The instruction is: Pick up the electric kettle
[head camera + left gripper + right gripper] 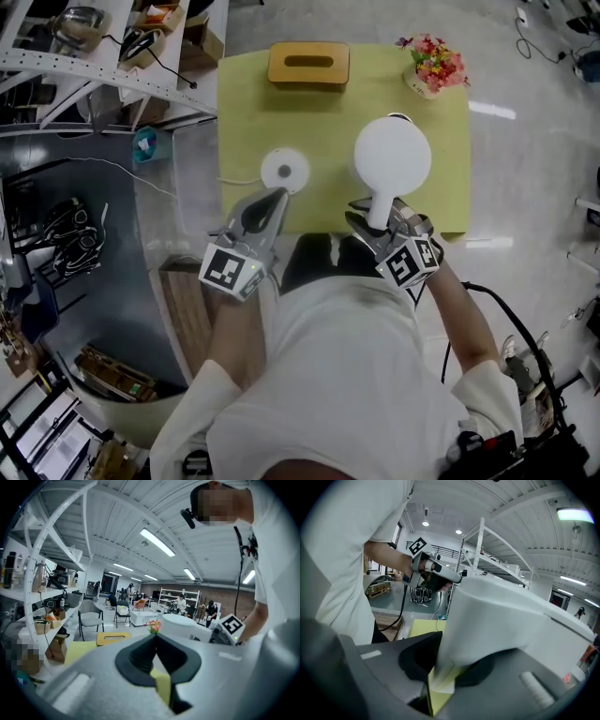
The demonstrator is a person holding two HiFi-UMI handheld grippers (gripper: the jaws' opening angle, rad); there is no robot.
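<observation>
The white electric kettle [392, 155] is over the yellow table [244, 103], to the right of its round white base [284, 170] and apart from it. I cannot tell whether it rests on the table. Its handle points toward me, and my right gripper [378, 225] is shut on that handle. In the right gripper view the white handle [501, 620] fills the gap between the jaws of the right gripper [447, 665]. My left gripper [274, 199] is shut on nothing, its tip just in front of the base. The left gripper view shows the left gripper [155, 637] and the kettle [180, 625] beyond it.
A wooden tissue box [308, 66] lies at the table's far edge, with a flower pot [434, 64] at the far right corner. The base's cord [239, 181] runs left off the table. Metal shelving [84, 66] stands to the left.
</observation>
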